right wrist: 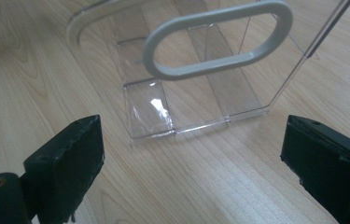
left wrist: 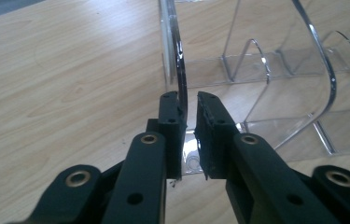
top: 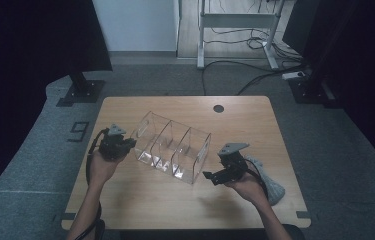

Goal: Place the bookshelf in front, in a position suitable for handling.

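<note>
Clear acrylic makes up the divided organizer [top: 172, 146] standing near the middle of the wooden tabletop [top: 140, 200], set at a slant, with thin upright partitions forming three compartments and an oval handle cut-out [right wrist: 217, 39] in the end wall facing my right side. My left hand-held gripper [left wrist: 187, 112] has its jaws nearly pressed together, pinching the curved top edge of the end wall [left wrist: 179, 70] at the organizer's left end. My right hand-held gripper [right wrist: 191, 154] hangs just short of the opposite end with jaws spread wide and nothing between them. I judge the organizer to be light and stiff but brittle, its glossy walls likely slippery under rubber pads, so a hard squeeze or twist on one thin panel could crack it. The safest holds look like the end walls near their bases, or the handle cut-out, lifting both ends together. A grey cloth [top: 274, 190] lies by my right wrist.
</note>
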`<move>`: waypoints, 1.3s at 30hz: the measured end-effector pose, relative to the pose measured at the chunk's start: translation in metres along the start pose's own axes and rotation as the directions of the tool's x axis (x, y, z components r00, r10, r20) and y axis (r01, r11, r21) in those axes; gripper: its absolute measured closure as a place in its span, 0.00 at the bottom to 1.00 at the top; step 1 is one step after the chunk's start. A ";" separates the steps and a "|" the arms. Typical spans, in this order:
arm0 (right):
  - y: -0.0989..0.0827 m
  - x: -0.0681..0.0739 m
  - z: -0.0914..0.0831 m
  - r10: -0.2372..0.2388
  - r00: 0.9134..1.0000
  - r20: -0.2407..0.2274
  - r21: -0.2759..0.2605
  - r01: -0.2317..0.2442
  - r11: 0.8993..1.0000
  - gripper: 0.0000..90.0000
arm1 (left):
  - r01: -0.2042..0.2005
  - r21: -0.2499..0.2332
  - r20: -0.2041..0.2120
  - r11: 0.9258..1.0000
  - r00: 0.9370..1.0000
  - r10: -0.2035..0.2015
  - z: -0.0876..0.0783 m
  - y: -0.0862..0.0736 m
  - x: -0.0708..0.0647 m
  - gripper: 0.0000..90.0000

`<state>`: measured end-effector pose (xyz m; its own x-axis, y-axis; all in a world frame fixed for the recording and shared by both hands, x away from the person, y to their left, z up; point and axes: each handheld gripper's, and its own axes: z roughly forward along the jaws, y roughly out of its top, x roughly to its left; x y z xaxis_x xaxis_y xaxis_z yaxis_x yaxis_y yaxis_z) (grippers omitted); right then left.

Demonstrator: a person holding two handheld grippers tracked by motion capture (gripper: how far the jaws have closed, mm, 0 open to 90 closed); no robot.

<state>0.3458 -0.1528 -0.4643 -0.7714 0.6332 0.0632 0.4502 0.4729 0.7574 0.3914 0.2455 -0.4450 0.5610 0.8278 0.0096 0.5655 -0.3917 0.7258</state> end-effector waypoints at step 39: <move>0.003 0.004 0.006 0.007 0.999 0.049 0.004 -0.007 1.000 0.14 | -0.078 -0.050 0.126 0.996 0.989 0.084 -0.027 -0.025 -0.051 0.45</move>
<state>0.3466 -0.1452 -0.4655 -0.7450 0.6660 0.0363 0.4575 0.4706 0.7545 0.3321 0.2236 -0.4457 0.6779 0.7350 -0.0160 0.4888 -0.4344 0.7566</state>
